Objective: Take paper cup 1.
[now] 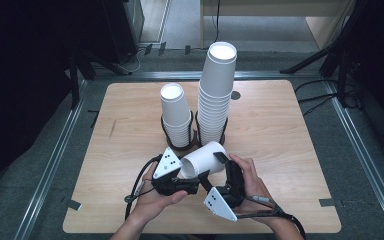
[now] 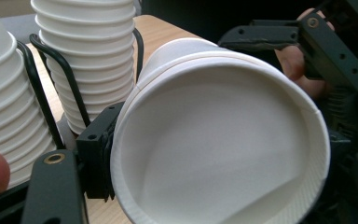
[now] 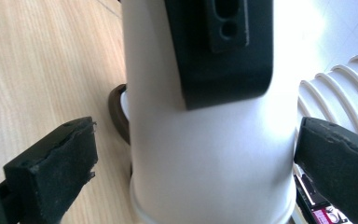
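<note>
Now, starting at the left, the left claw [image 1: 190,184] is clenched on the rim of a single white paper cup [image 1: 206,159], one jaw inside the mouth and one outside, seen up close in the left gripper view [image 2: 214,140]. The cup is held in the air above the near middle of the counter [image 1: 290,150], just in front of the two cup stacks in their wire holders (shorter stack [image 1: 176,116], taller stack [image 1: 216,92]). Its long axis lies nearly level, mouth toward the left claw, closed base pointing right and away. Farther right, the right claw [image 1: 227,172] stands released, its jaws straddling the cup's body [image 3: 214,154] without pressing it. The left hand alone carries it.
</note>
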Tool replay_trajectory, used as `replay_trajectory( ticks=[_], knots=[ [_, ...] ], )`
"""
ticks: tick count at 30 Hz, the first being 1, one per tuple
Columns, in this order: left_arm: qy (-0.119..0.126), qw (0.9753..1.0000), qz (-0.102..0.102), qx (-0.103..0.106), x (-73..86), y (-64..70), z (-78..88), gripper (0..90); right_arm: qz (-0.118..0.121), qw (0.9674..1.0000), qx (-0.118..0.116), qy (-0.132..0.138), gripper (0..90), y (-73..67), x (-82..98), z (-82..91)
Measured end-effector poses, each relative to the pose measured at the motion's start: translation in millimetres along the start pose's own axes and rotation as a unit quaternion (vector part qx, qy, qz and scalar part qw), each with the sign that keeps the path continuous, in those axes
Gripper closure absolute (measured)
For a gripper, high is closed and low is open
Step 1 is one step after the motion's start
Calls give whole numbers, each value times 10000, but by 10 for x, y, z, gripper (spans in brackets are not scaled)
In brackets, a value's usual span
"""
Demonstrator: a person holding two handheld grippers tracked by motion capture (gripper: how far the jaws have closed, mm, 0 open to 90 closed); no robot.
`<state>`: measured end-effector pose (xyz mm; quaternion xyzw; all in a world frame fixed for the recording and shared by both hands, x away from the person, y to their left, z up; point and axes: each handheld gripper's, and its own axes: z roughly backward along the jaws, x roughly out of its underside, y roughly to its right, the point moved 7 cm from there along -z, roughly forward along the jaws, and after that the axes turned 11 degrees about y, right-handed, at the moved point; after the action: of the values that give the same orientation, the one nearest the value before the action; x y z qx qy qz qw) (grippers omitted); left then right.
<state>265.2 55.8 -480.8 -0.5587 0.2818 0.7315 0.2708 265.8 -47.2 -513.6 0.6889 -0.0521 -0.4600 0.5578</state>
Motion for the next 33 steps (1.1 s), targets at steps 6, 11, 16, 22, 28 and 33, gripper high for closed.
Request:
replay_trajectory(
  ticks=[6,11,16,22,28,33],
  knots=[
    [133,9999,60,-40,-16,-25,4,237,-272,9996,91,-52,0,51,8,104],
    [122,9998,23,-128,-2,-66,1,236,-552,9982,227,-47,0,127,15,211],
    [100,9998,11,-157,21,-95,-14,236,-950,9947,397,-36,35,184,48,287],
    [153,9993,-87,-345,45,-139,-26,235,-1564,9845,785,-73,59,276,87,342],
    [391,9989,102,-224,36,-150,-23,235,-2408,9651,995,-261,59,305,185,381],
    [385,9988,52,-291,50,-150,-27,236,-2777,9540,1059,-385,59,279,239,370]
  ],
)
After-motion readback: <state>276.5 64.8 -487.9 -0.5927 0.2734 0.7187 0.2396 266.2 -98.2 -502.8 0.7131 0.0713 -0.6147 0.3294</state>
